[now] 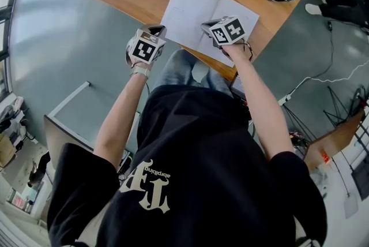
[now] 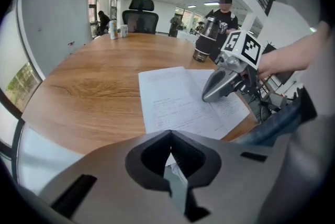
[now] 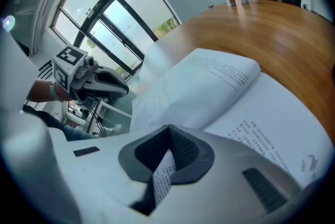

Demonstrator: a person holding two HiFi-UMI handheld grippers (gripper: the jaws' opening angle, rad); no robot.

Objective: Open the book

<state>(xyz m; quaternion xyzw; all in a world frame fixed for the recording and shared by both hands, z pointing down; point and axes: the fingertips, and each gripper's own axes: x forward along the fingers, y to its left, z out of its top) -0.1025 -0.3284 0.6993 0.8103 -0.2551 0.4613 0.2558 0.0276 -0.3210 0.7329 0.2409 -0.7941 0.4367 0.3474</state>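
The book (image 1: 202, 15) already lies open. The right gripper (image 2: 208, 94), jaws together over its right page, should press flat near the spine. The left gripper (image 2: 170, 136), closed and empty, hangs beside its left edge.

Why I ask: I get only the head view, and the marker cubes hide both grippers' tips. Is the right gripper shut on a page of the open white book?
Observer: The right gripper has its tips together. Printed paper shows in the gap behind them, but whether it is pinched I cannot tell.
Operator: And the left gripper?
Observer: The left gripper is shut too, pointing at the near edge of the white open book.
Operator: Do the pages lie flat?
Observer: No; the page on the left gripper's side arches up beside the spine.
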